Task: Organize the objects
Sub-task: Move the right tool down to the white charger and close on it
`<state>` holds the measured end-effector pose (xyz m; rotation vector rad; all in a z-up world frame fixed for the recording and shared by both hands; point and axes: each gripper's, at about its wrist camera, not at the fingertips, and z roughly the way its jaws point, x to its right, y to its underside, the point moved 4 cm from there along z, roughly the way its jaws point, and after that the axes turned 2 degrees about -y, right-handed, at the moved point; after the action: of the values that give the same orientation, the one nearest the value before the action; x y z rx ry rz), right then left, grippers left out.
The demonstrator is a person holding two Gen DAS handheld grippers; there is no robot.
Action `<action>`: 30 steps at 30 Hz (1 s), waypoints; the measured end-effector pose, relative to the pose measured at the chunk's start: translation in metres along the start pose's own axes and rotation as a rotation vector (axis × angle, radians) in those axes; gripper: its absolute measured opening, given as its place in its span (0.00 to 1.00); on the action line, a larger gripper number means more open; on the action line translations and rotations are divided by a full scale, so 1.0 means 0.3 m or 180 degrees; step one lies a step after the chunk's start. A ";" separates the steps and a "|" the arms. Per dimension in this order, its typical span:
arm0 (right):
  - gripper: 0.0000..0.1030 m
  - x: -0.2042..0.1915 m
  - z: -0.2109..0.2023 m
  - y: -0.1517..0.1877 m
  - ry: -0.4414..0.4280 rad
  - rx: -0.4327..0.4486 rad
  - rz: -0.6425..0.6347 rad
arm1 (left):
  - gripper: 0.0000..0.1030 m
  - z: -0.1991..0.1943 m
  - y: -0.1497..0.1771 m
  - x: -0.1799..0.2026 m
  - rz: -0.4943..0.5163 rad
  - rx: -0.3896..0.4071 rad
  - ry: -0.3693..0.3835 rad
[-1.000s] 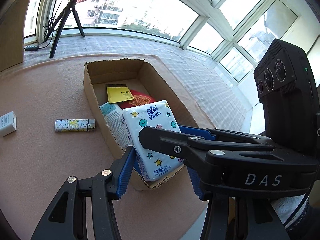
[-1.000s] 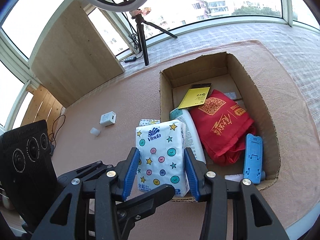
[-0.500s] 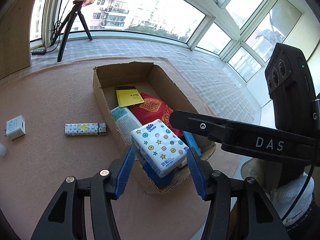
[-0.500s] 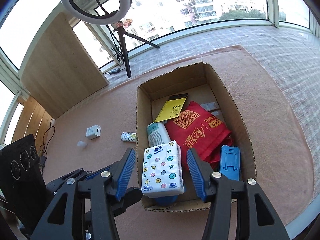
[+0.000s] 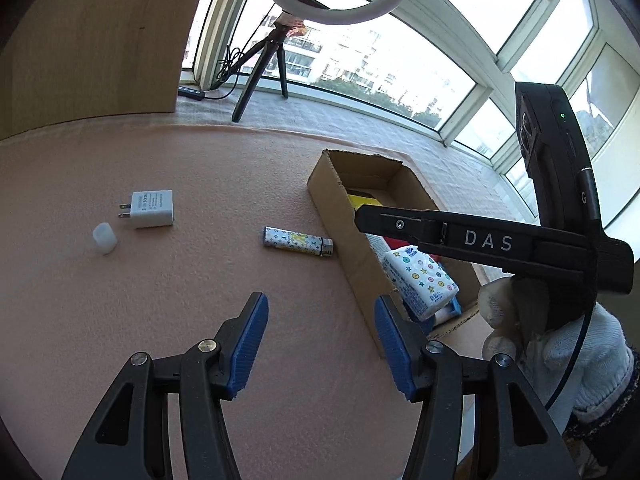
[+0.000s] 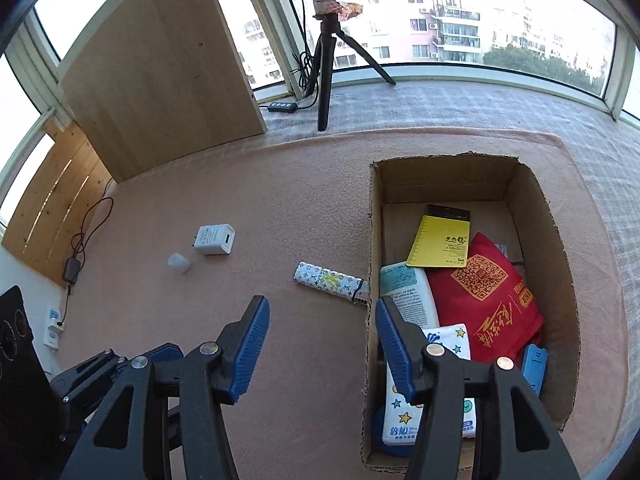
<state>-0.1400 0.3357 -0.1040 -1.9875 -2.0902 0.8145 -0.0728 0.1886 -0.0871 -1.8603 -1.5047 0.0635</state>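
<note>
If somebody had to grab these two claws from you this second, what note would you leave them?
Left claw: open, holding nothing, above the mat.
Right claw: open, holding nothing, at the near left wall of the cardboard box.
In the box: tissue pack, red bag, yellow booklet, blue stand.
On the mat, not yet boxed: lighter beside the box, white charger, small white cap.

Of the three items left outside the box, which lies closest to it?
The patterned lighter: its metal end nearly touches the cardboard box wall, while the white charger and small white cap lie farther left.
</note>
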 end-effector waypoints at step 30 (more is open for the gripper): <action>0.55 -0.450 0.466 -0.290 0.0012 -0.0569 -0.0572 | 0.69 -0.237 0.213 -0.465 -0.0625 0.0013 -0.0410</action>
<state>-0.2653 0.1686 -0.1460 -1.8426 -2.3719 0.6112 -0.0307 0.0295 -0.1252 -1.7239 -1.7674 0.0955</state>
